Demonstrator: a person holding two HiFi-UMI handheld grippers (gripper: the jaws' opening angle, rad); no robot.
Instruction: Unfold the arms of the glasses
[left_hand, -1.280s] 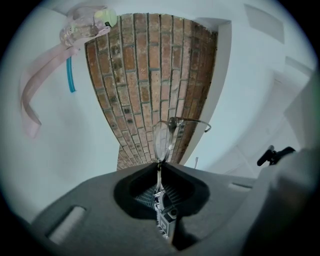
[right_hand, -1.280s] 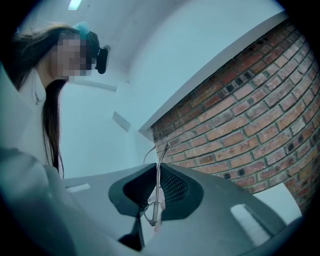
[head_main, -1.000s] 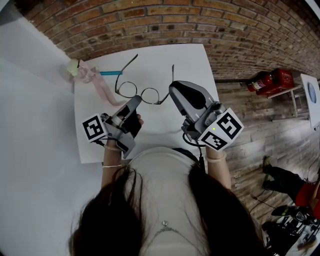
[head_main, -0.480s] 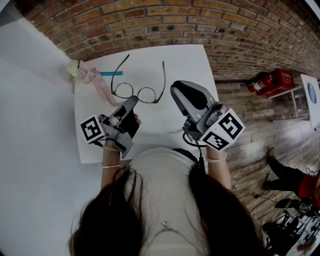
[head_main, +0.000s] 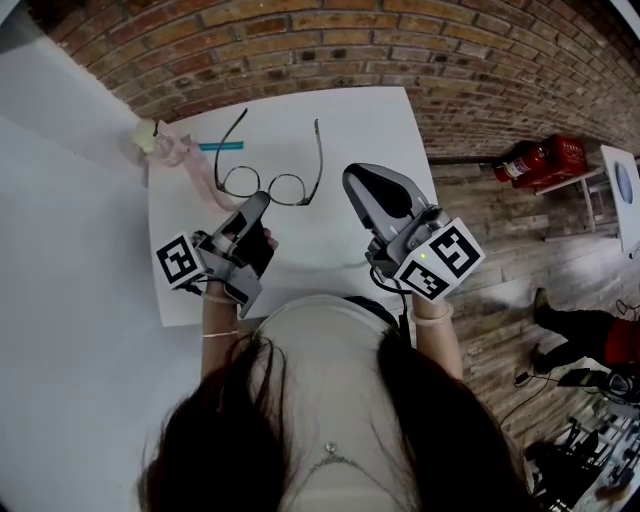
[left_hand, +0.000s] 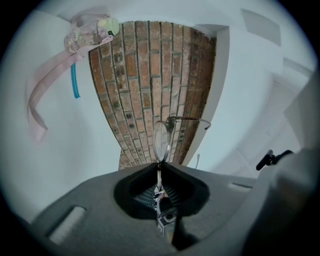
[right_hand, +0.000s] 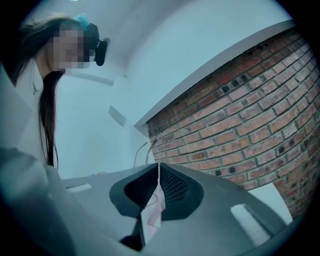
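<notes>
The left gripper (head_main: 256, 203) is clamped shut on the rim of one lens of the thin, dark wire-framed glasses with round lenses (head_main: 288, 188). The glasses are over the white counter (head_main: 375, 120), with both arms spread open and pointing away from the person. The right gripper (head_main: 353, 178) hangs just beside the glasses, its jaws pressed together with nothing between them.
</notes>
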